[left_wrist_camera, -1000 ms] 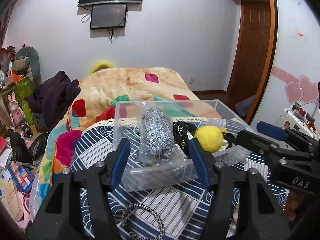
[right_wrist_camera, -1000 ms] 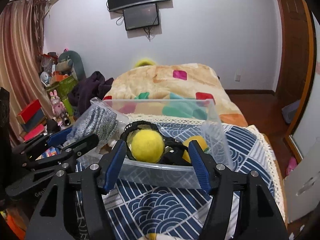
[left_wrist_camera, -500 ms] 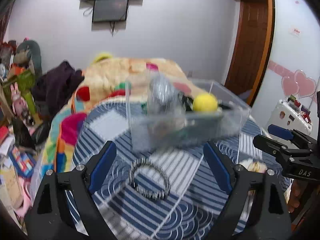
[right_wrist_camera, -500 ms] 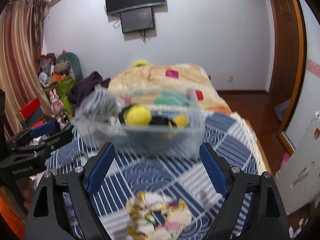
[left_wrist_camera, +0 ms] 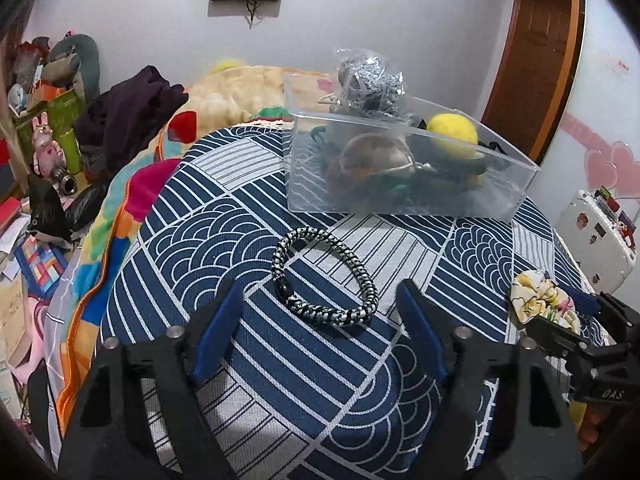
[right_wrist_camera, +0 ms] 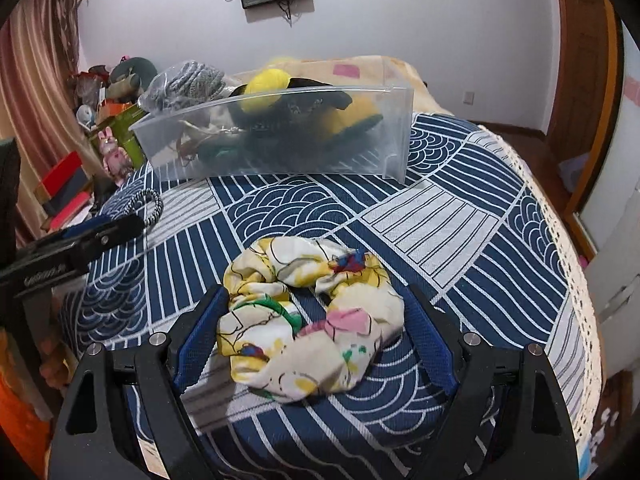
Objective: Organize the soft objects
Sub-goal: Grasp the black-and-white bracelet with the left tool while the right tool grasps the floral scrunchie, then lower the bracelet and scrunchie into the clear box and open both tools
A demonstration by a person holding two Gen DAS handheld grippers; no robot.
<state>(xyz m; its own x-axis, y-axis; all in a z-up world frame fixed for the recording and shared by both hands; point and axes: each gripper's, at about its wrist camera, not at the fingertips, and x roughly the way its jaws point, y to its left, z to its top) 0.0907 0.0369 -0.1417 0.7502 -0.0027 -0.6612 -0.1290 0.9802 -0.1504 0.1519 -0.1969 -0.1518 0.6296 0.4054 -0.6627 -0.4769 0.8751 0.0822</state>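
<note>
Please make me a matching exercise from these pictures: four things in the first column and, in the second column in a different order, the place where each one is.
Things
1. scrunchie
2. braided band
3. yellow ball
4. clear bin

Places
A. inside the bin
B. on the bedspread, ahead of the open left tongs
C. farther back on the bedspread, behind both loose pieces
D. between the fingers of the open right tongs, not yet squeezed

Pairs: 1-D, 2-B, 3-A, 4-C
</note>
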